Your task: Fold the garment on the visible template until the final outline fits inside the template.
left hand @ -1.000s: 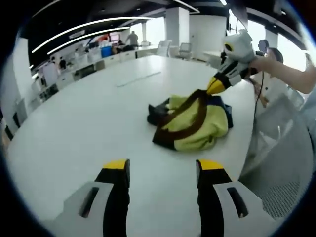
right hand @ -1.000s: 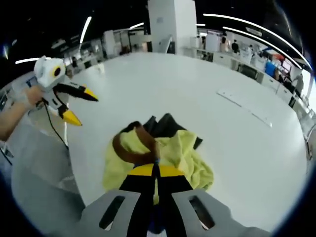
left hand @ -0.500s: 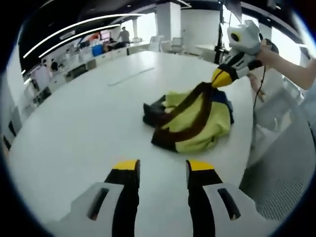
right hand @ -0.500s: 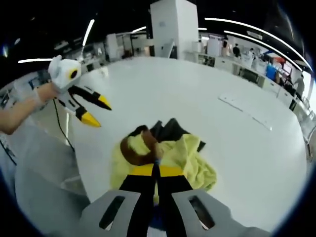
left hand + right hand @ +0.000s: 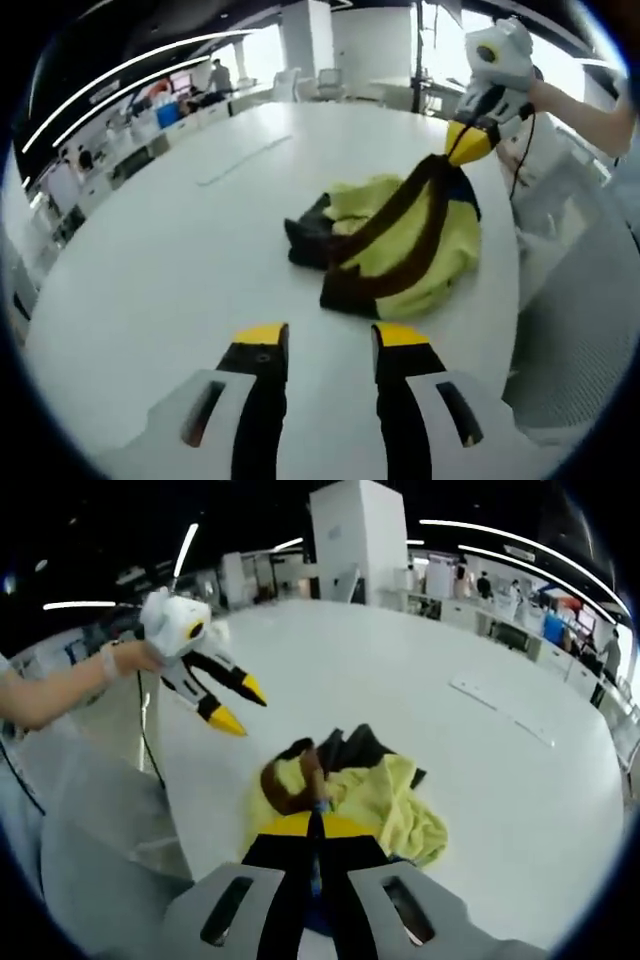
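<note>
My right claw [image 5: 316,822] is clamped on the brown trim of the yellow garment [image 5: 400,240], lifting it. The garment lies crumpled near the tabletop's [image 5: 180,260] edge. My left claw [image 5: 323,338] hangs open, holding nothing.

The garment [image 5: 400,240] lies bunched on the desk [image 5: 180,260], near its edge. The right gripper [image 5: 466,143] pinches the garment's edge, lifting it above the heap. The left gripper [image 5: 234,704] hangs over the desk beside the garment, apart from it.
</note>
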`<state>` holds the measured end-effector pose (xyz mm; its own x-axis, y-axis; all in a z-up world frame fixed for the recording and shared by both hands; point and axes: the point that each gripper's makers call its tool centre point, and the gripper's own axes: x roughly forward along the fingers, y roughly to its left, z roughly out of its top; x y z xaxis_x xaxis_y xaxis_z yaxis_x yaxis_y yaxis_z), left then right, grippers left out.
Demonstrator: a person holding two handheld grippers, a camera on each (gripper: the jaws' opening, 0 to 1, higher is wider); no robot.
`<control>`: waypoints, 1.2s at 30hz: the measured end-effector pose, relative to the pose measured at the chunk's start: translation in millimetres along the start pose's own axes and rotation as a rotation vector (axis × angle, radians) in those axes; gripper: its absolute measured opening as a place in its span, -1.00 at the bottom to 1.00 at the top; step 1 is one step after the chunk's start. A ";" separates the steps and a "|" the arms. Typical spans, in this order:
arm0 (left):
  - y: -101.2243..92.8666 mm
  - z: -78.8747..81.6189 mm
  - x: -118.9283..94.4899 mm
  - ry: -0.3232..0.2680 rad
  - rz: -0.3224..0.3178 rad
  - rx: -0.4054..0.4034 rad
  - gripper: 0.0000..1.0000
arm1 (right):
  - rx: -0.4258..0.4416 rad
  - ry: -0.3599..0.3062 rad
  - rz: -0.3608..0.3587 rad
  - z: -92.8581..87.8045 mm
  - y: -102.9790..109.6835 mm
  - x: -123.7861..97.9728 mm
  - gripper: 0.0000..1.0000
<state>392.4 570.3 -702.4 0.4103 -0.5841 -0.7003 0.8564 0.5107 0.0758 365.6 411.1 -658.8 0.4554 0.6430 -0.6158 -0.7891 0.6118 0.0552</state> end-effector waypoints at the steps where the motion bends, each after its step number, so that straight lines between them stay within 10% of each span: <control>1: 1.5 -0.3 2.0 0.002 0.000 0.001 -0.39 | -0.001 -0.001 0.000 0.2 0.3 -0.3 -0.96; 36: 5.4 14.1 54.4 0.086 -0.145 0.197 -0.53 | -0.011 -0.015 0.017 -0.1 15.9 -16.1 -0.96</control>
<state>423.8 532.4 -730.1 0.2580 -0.5819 -0.7713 0.9523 0.2879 0.1013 345.7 410.4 -648.1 0.4481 0.6604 -0.6026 -0.8011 0.5958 0.0572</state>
